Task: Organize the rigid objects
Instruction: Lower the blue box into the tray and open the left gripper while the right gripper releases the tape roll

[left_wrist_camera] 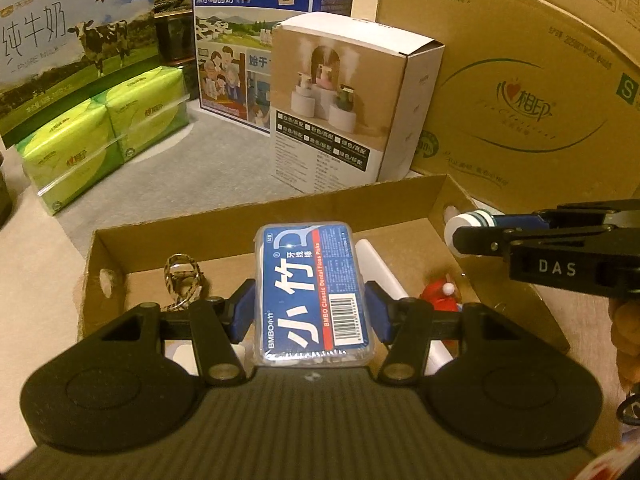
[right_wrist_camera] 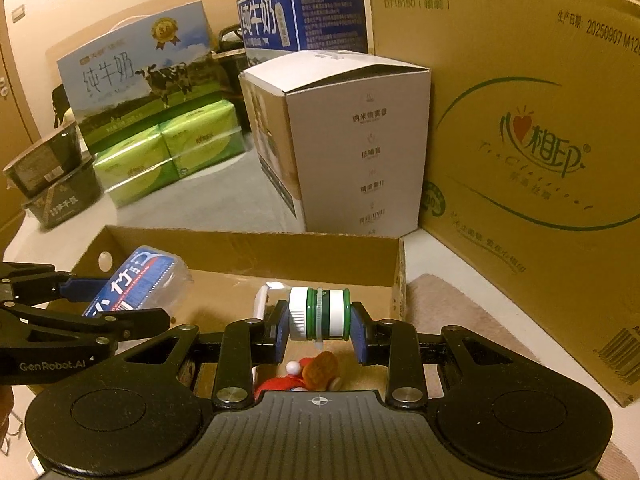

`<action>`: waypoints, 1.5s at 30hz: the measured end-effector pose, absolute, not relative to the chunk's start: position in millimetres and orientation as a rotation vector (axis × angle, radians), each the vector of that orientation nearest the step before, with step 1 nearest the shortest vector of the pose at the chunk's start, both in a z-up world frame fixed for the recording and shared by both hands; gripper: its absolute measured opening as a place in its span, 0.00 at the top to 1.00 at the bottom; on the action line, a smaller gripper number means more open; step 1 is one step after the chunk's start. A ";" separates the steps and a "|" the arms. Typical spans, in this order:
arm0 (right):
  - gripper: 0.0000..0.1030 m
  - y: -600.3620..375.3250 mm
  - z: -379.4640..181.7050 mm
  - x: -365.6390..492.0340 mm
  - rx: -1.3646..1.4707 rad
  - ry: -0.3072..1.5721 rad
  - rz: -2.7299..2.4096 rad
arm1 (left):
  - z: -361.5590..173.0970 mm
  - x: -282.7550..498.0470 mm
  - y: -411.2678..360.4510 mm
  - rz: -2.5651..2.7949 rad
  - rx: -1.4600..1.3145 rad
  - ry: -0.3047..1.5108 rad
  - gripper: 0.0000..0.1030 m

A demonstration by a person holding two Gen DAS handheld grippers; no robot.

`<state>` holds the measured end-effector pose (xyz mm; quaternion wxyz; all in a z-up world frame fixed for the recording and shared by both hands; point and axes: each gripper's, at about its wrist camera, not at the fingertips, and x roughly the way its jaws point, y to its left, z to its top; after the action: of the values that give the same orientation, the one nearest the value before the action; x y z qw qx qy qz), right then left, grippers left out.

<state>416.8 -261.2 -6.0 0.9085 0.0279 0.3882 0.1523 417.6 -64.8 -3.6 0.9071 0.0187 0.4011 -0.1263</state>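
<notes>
My left gripper is shut on a blue dental floss pick box and holds it over the open shallow cardboard tray. The floss box also shows in the right wrist view. My right gripper is shut on a white and green tape roll stack, held above the tray's right part. In the left wrist view the right gripper enters from the right with the roll.
In the tray lie a braided keyring, a white tube and a red toy. Behind it stand a humidifier box, green tissue packs, milk cartons and a big brown carton. Dark containers sit far left.
</notes>
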 end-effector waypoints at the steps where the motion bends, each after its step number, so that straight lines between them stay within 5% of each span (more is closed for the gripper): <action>1: 0.69 -261.4 -6.9 417.3 0.059 0.802 0.314 | -4.3 418.1 -65.4 -0.259 0.040 0.828 0.47; 6: 0.69 -261.7 -9.2 417.2 0.063 0.806 0.313 | -4.8 420.0 -65.0 -0.235 0.037 0.813 0.40; 45: 0.69 -254.0 -5.1 418.8 0.077 0.800 0.318 | 3.0 411.0 -50.5 -0.216 0.035 0.795 0.40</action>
<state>418.8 -254.0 -5.1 0.9080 0.0375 0.3879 0.1539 411.0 -50.5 3.0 0.9162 0.0168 0.3863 -0.1051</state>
